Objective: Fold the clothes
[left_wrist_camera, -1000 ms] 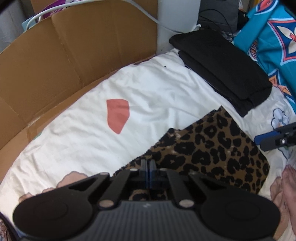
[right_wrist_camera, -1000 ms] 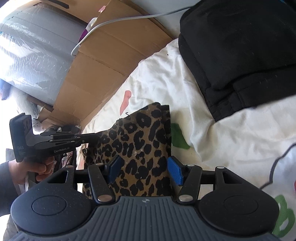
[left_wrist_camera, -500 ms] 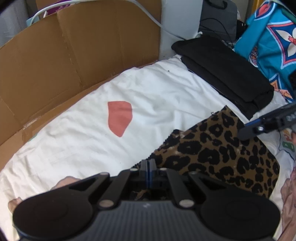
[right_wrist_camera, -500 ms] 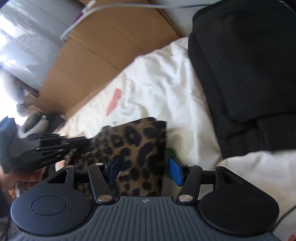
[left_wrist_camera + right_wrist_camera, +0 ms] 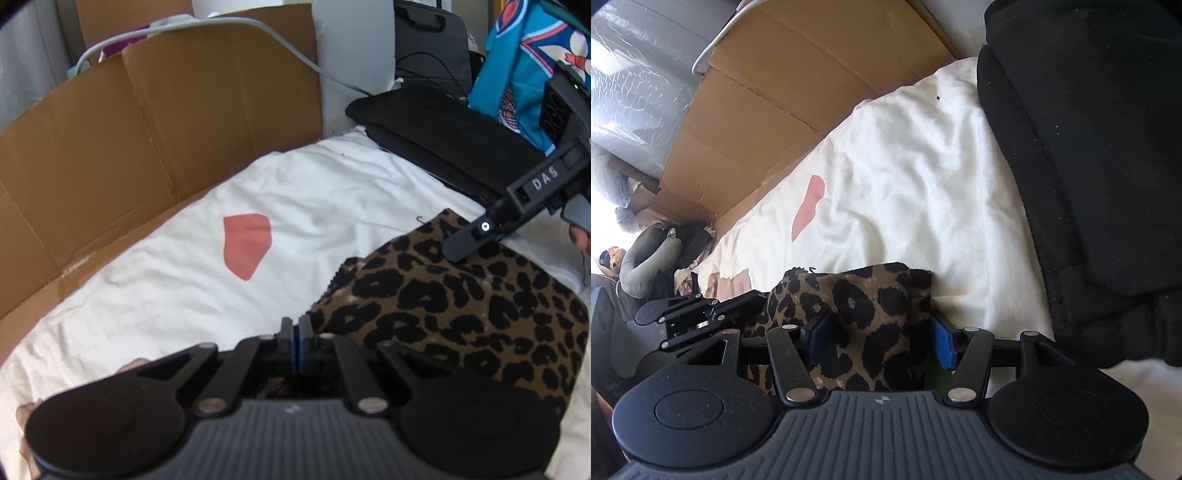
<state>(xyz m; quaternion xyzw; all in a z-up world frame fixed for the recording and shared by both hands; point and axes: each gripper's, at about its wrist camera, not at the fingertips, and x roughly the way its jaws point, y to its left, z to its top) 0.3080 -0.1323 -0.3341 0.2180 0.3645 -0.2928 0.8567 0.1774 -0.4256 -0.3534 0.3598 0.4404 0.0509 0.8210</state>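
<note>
A leopard-print cloth [image 5: 461, 314] lies folded on the white sheet [image 5: 314, 206], at the right of the left wrist view. My left gripper [image 5: 295, 332] is shut at the cloth's near left corner, and a bit of the fabric shows under its fingers. In the right wrist view, the left gripper [image 5: 753, 299] meets the cloth's [image 5: 871, 302] left edge. My right gripper [image 5: 882, 343] stands open with the cloth's far corner between its blue pads [image 5: 943, 347]. The left wrist view shows the right gripper [image 5: 461, 251] just over that corner.
A stack of folded black clothes [image 5: 443, 136] lies at the sheet's far right, close to the right gripper [image 5: 1089, 147]. A cardboard wall [image 5: 147, 147] runs along the left and back. A blue patterned fabric [image 5: 517, 55] hangs behind, and a grey neck pillow [image 5: 646, 258] lies at the left.
The right gripper has moved in from the right edge over the cloth's far corner, which now sits between its fingers. The left gripper has sunk a little, still shut at the cloth's corner.
</note>
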